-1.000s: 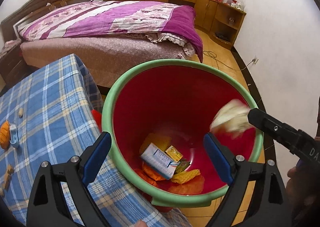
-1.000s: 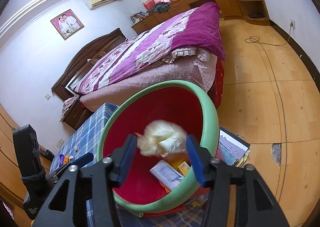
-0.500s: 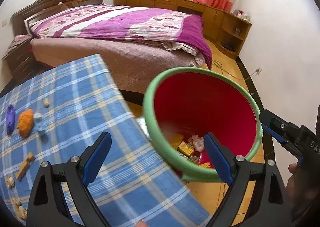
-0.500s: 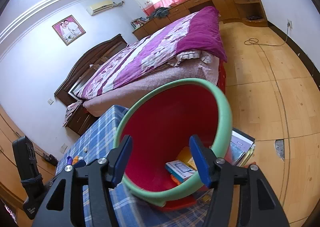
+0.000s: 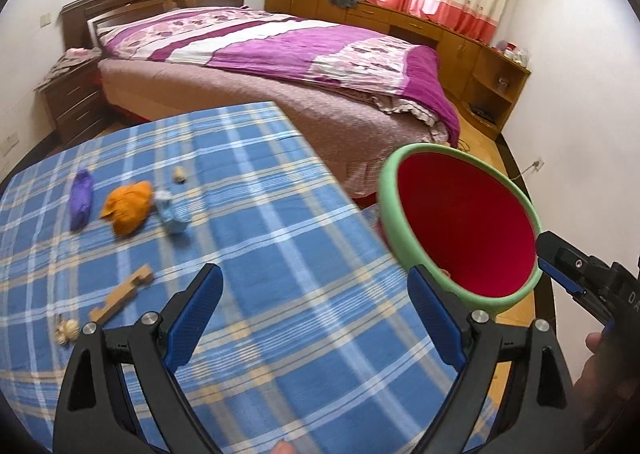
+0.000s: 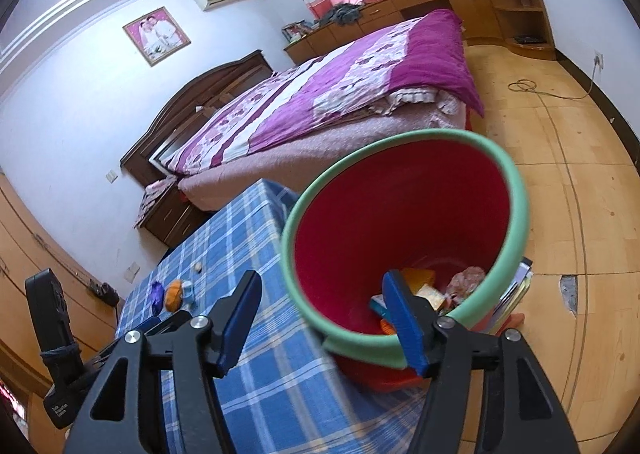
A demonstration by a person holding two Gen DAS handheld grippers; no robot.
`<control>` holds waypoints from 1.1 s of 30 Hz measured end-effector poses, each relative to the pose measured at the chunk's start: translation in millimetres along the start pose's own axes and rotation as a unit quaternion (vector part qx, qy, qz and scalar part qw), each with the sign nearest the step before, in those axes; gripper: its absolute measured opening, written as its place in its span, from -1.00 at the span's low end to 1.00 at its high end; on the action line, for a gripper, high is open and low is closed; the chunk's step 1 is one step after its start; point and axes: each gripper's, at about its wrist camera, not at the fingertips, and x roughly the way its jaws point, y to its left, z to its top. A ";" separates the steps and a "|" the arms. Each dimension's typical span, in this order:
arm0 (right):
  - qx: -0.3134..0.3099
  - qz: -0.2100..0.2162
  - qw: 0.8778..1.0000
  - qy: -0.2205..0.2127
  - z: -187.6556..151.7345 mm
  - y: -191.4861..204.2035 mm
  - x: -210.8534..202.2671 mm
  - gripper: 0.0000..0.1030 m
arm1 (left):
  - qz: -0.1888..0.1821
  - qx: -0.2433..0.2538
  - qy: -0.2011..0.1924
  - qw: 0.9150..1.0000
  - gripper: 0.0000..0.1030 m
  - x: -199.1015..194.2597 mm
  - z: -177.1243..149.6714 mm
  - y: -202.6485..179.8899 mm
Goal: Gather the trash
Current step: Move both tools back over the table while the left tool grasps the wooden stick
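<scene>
Left tool [image 5: 316,318] wide, empty, right tool [image 6: 324,318] wide, empty – bin [image 6: 516,193] trash partly hidden, blurred.

We see the right gripper [image 6: 324,320] with its blue-padded jaws apart and empty, one over the blue plaid tablecloth [image 6: 224,238], the other over the red bin [image 6: 400,213] with a green rim. Wrappers and a crumpled wad [image 6: 466,278] lie at the bin's bottom. An orange lump [image 6: 174,294] and purple scrap [image 6: 157,290] sit together on the cloth.
</scene>
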 end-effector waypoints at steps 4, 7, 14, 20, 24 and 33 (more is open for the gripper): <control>-0.011 0.003 1.000 0.014 -6.8 16.9 6.6 0.28 | 0.011 -0.016 0.001 1.000 0.80 -6.4 -4.4 21.8; -0.021 0.000 1.000 0.020 -12.9 27.0 10.3 0.28 | 0.024 -0.025 0.002 0.999 0.80 -9.6 -6.6 38.0; -0.040 -0.004 0.999 0.037 -25.9 48.9 21.4 0.28 | 0.066 -0.037 0.018 0.997 0.80 -7.8 -9.8 81.7; -0.043 -0.006 0.998 0.053 -33.7 60.2 33.4 0.29 | 0.106 -0.036 0.051 0.992 0.80 4.8 -17.0 113.4; -0.048 -0.008 0.997 0.065 -39.4 67.9 42.0 0.29 | 0.115 -0.025 0.065 0.991 0.67 13.0 -20.7 122.6; -0.058 -0.008 0.995 0.075 -44.2 78.6 48.0 0.29 | 0.108 -0.014 0.102 0.989 0.22 35.1 -20.8 135.6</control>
